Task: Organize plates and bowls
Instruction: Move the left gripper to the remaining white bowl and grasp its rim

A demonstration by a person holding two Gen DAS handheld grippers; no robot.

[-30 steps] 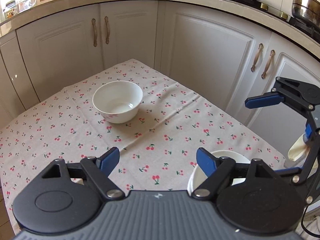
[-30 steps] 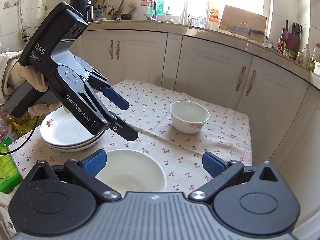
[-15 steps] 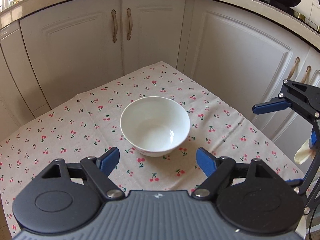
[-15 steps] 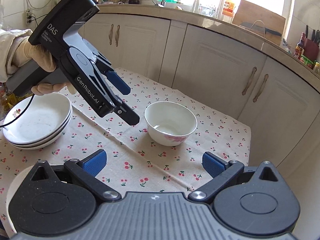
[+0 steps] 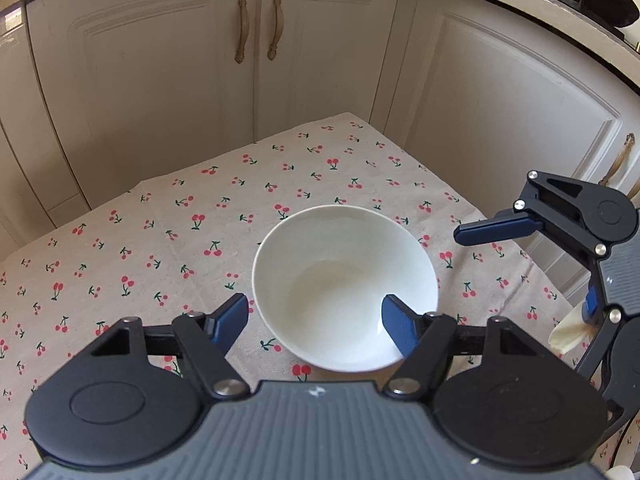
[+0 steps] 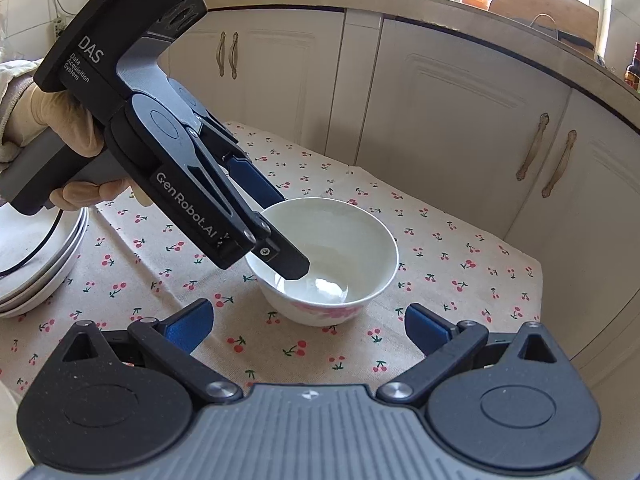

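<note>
- White ceramic bowl [image 5: 346, 286] with pink flower print on its outer wall, upright on the cherry-print tablecloth [image 5: 160, 248], near the cloth's far right corner, short of the cabinet doors [image 5: 160, 80].
- Left gripper [image 5: 314, 322] straddling the bowl's near rim: right finger inside the bowl, left finger outside the wall. Jaws closing, rim between them, pads not visibly pressing yet.
- In the right wrist view, left gripper [image 6: 280, 232] tilted down into the bowl [image 6: 332, 256], lower finger tip low over the bowl floor, gloved hand [image 6: 60, 132] on the handle.
- Right gripper [image 6: 308, 322] wide, nothing between the fingers, hovering on the near side of the bowl, apart from it.
- Stack of white shallow plates [image 6: 36, 260] at the cloth's left edge, well apart from the bowl.
- Risks, as judged:
  - Thin-rim pinch on glazed ceramic: slip or swing on lift if bite is shallow.
  - Inner finger bottoming on the bowl floor before closure: bowl tips or skids across the cloth.
  - Bowl near the cloth edge: shove toward the cabinets could send it off.
  - Cloth loose and creased: drag could bunch it.
  - Both grippers close together: collision if right one moves in.
</note>
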